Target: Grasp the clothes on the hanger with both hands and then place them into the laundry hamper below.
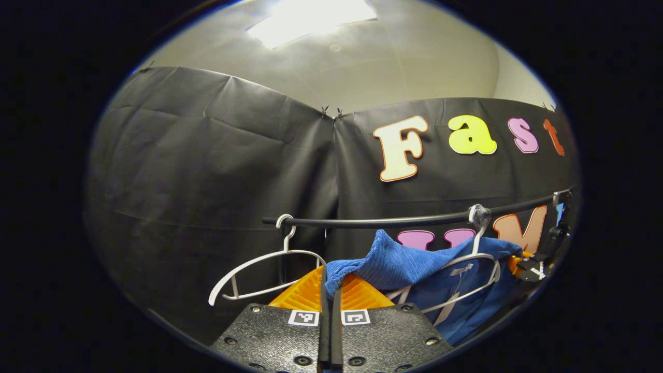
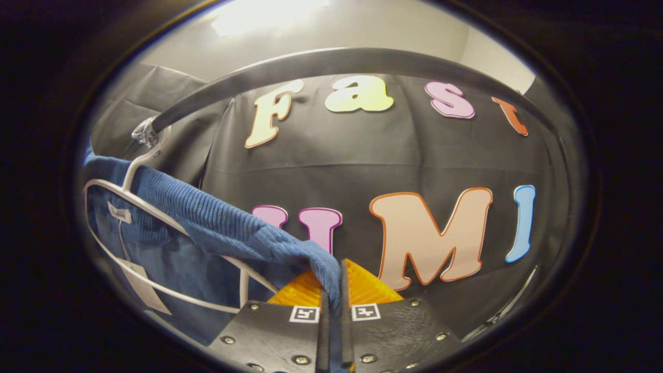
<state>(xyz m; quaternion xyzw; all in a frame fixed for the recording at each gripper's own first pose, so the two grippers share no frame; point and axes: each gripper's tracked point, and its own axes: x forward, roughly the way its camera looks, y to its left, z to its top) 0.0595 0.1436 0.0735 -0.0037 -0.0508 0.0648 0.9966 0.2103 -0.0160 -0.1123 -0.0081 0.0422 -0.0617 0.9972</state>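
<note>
The left gripper (image 1: 330,290) has its two fingers pressed together on a corner of the blue ribbed knit garment (image 1: 414,264), the cloth pinched in the narrow slit between them. In the right gripper view, the right gripper (image 2: 334,290) is likewise closed on the opposite corner of the same garment (image 2: 217,223), a fold of blue fabric running down into the gap between its fingers.

The garment is draped over a white wire hanger (image 1: 476,269) that hooks onto the black horizontal rail (image 1: 393,221). A second white hanger (image 1: 259,269), bare, hangs from the same rail nearer the left gripper. A paper tag (image 2: 142,287) dangles inside the garment.

As to progress, the two-handed grasp looks complete: both ends are held. The garment appears to be still on its hanger, so lifting it free and lowering it into the laundry hamper remain to be done. Where the hamper stands relative to the grippers cannot be judged from these views.

The garment's long axis runs roughly along the rail, stretched between the two grippers. From each pinched corner the cloth rises to the hanger's shoulders, while its body hangs below the wire, so it sags rather than lying taut.
</note>
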